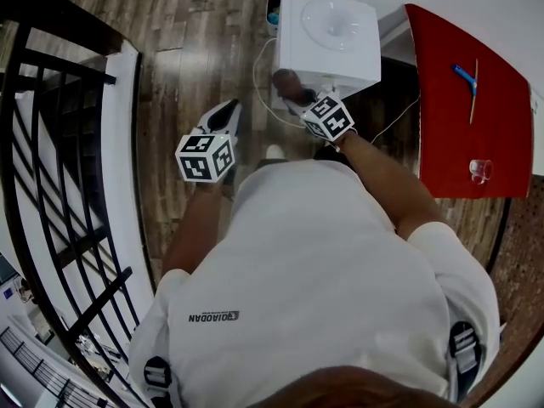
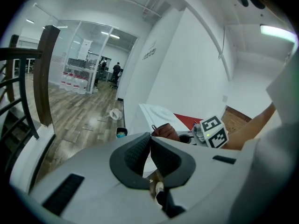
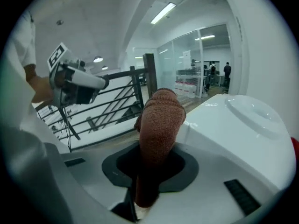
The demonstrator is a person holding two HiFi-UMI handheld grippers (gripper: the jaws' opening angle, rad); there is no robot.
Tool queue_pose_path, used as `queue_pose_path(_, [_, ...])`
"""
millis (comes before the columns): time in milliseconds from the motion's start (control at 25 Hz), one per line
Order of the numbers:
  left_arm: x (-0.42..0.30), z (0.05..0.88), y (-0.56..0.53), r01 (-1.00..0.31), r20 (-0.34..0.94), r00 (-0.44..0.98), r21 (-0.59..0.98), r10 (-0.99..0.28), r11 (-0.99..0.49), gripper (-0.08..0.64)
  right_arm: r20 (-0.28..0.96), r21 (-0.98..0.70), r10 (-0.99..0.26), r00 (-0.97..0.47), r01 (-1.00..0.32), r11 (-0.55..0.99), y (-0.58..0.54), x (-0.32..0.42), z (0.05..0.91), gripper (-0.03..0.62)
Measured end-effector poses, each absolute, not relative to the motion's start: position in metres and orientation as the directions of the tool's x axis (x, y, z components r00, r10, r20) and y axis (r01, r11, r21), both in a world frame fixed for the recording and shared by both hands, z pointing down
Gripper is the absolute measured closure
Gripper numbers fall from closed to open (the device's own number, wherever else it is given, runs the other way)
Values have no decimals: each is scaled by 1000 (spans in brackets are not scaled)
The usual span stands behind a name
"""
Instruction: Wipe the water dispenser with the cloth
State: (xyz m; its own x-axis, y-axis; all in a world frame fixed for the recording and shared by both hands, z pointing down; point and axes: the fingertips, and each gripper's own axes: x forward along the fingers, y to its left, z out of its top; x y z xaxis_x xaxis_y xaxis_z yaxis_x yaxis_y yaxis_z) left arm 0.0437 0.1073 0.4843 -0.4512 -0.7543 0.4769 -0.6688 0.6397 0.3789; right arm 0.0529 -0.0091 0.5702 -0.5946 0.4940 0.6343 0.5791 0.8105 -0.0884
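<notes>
— Well, how far along is the wiping judged to be?

— Barely begun, it seems. The cloth (image 3: 159, 125) is pinched in the right gripper (image 3: 156, 155). The jaws are closed on its lower part, and the bunched brown end is left sticking out beyond them.

— And where is it held against the water dispenser (image 1: 330, 36)?

— It is held at the near left corner of the white casing, just beside the edge. Whether contact is made cannot be told from any view.

— Is anything carried by the left gripper (image 2: 149, 146)?

— Nothing. Its pads are brought together at the tips and no object is seen between them. It is kept to the left, apart from the dispenser, above the wooden floor (image 1: 178, 24).

— What is left to be done, then?

— Nearly everything, by this judgement. No wiped streak can be made out on the top or sides. The top with its round recess, the front and both flanks are taken as not yet covered. The red table (image 1: 450, 126) at the right is not involved.
</notes>
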Motion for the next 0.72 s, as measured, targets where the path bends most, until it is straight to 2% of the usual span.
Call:
queue_pose_path(200, [52,490,120,-663,498,-458,360,-736,656,559,702,6,429,-568,607,794,-9,54,598,520])
queue_pose_path(720, [59,481,100,-661,475,-484,351,-735,663,560,741,27,379,-555,588,808,-50,71,607,520])
